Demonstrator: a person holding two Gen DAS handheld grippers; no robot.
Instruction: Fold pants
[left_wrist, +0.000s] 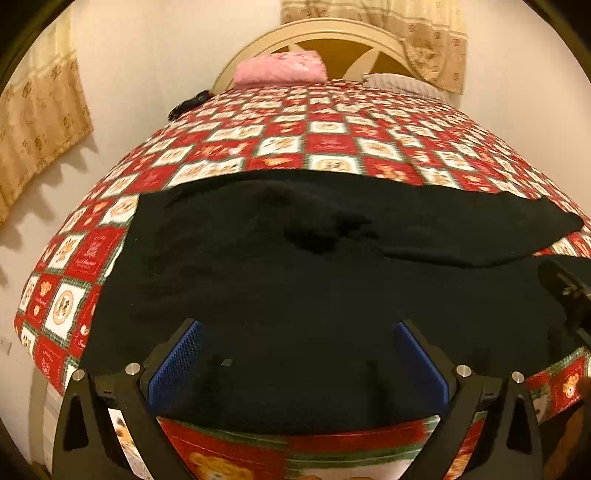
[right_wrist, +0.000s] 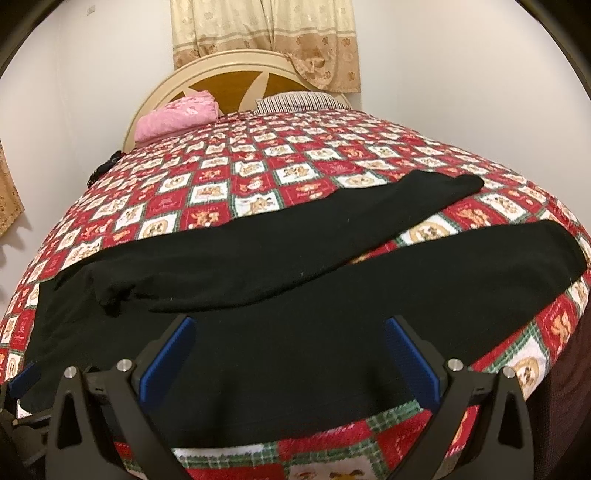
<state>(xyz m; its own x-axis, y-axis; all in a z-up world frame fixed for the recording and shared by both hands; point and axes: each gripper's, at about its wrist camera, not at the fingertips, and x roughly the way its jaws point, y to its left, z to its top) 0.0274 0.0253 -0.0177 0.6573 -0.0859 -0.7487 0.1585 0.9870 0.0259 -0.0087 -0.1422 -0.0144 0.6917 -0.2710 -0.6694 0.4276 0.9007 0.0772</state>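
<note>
On the bedspread (right_wrist: 295, 173) black pants (right_wrist: 277, 295) lie spread, legs apart

The pants (right_wrist: 258, 332) ahead of both grippers are matt black cloth, soft and faintly fuzzy. Beneath them the bedspread (right_wrist: 229, 177) is printed woven cloth, matt. The left gripper (left_wrist: 297, 354) and right gripper (right_wrist: 290, 350) have matt black plastic arms, ribbed blue pads (left_wrist: 173, 365) and shiny metal pins (right_wrist: 455, 364). Far ahead, the headboard (right_wrist: 221, 86) looks like glossy painted wood.
</note>
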